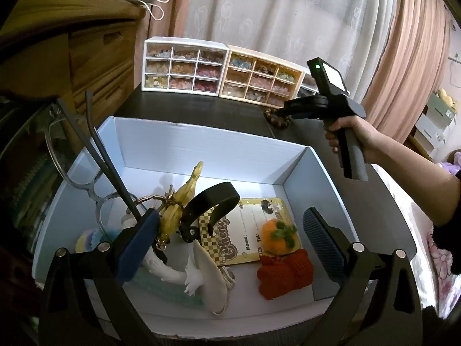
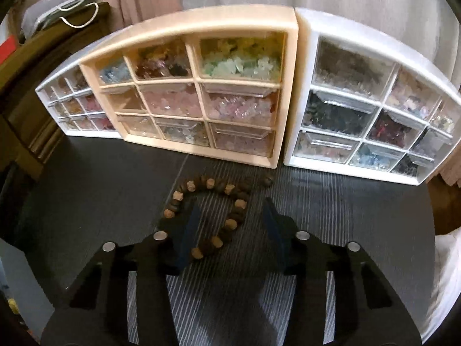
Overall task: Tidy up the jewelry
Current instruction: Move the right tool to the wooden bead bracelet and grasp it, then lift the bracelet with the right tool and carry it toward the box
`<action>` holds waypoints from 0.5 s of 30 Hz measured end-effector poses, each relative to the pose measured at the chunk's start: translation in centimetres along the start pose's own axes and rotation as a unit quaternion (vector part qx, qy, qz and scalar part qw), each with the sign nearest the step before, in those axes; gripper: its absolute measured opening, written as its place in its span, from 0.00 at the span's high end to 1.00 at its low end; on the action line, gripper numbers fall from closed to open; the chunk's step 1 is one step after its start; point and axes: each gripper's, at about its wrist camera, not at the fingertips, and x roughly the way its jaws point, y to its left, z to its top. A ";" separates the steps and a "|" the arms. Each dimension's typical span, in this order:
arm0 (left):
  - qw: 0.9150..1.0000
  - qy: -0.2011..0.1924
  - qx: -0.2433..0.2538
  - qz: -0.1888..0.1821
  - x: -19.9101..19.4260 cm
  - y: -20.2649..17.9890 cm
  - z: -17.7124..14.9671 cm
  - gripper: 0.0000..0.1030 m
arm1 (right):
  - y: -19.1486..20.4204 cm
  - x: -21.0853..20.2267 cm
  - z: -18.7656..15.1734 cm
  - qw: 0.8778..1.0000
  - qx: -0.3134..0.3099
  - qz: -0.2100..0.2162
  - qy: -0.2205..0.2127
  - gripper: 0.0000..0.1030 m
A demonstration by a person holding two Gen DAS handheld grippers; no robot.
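Observation:
A pale blue box (image 1: 201, 144) on the dark table holds a yellow dinosaur keychain (image 1: 184, 199), a black band (image 1: 213, 201), a checkered name card (image 1: 253, 230), an orange knitted fruit (image 1: 276, 230), a red knitted piece (image 1: 285, 274) and a white figure (image 1: 178, 274). Clear-framed glasses (image 1: 75, 155) lean on the box's left wall. My left gripper (image 1: 230, 248) is open above the box. A brown wooden bead bracelet (image 2: 213, 210) lies on the table. My right gripper (image 2: 230, 230) is open with its fingers on either side of the bracelet; it also shows in the left wrist view (image 1: 283, 109).
Three bead drawer units stand at the table's back: white (image 1: 181, 66), beige (image 2: 201, 95) and white (image 2: 368, 106). A wooden dresser (image 1: 86, 57) stands at the left. Curtains hang behind. A bed with floral cover (image 1: 438, 259) is at the right.

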 end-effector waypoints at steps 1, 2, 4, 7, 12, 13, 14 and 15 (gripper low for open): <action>1.000 0.000 0.000 -0.001 0.0 0.0 0.0 0.04 | 0.0 0.0 0.0 1.000 0.000 -0.003 -0.005 0.61; 1.000 0.000 -0.001 -0.001 -0.1 0.0 -0.1 0.04 | 0.1 0.1 0.0 1.000 0.000 -0.009 -0.008 0.61; 1.000 0.001 -0.001 -0.003 -0.1 0.0 -0.1 0.04 | 0.3 0.3 0.1 1.000 -0.001 -0.016 -0.011 0.62; 1.000 0.001 -0.002 -0.004 -0.2 0.0 -0.1 0.04 | 1.2 0.7 -0.2 0.999 -0.017 -0.035 -0.021 0.68; 1.000 -0.001 -0.010 -0.012 -0.3 0.1 0.0 0.04 | 2.5 0.9 -0.5 0.999 -0.030 -0.028 -0.026 0.90; 1.000 0.000 -0.014 -0.015 -0.4 0.2 0.1 0.04 | 2.7 0.9 -0.5 0.999 -0.029 -0.032 -0.024 0.90; 1.000 0.000 -0.021 -0.020 -0.5 0.3 0.2 0.04 | 2.8 0.9 -0.5 0.999 -0.025 -0.029 -0.021 0.90; 0.999 0.000 -0.027 -0.025 -0.5 0.4 0.3 0.04 | 2.9 0.9 -0.5 0.999 -0.017 -0.021 -0.019 0.90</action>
